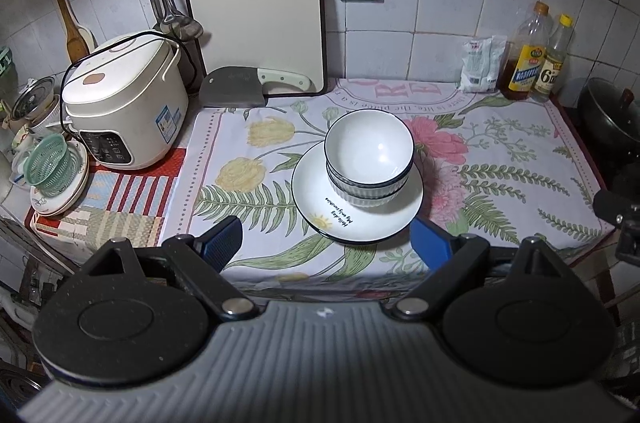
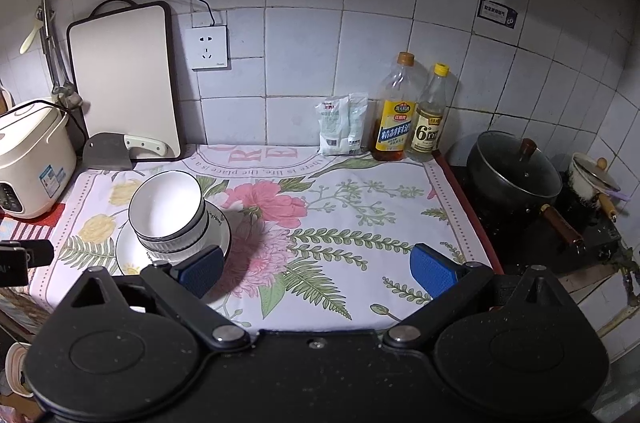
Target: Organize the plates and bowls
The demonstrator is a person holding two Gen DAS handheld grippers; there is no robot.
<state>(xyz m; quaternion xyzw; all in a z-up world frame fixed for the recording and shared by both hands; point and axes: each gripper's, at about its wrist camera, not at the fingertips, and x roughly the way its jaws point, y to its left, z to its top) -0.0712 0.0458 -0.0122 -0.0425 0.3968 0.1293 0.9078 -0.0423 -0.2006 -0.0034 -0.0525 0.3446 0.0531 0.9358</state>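
Observation:
Two white bowls with dark rims [image 1: 368, 155] are nested on a stack of white plates [image 1: 356, 219] with lettering, in the middle of the floral cloth. My left gripper [image 1: 326, 243] hovers open just in front of the stack, its blue pads [image 1: 224, 243] apart and holding nothing. In the right wrist view the same bowls [image 2: 168, 211] and plates [image 2: 132, 255] lie at the left. My right gripper [image 2: 320, 269] stands open over the cloth to the right of the stack, its left pad [image 2: 200, 271] near the plates' rim.
A rice cooker [image 1: 124, 103], a cleaver [image 1: 236, 87] and a cutting board [image 1: 256, 11] stand at the back left. More dishes with a green basket [image 1: 52, 167] sit far left. Bottles [image 2: 394, 119], a packet [image 2: 340, 127] and a black pot [image 2: 516, 175] are at right.

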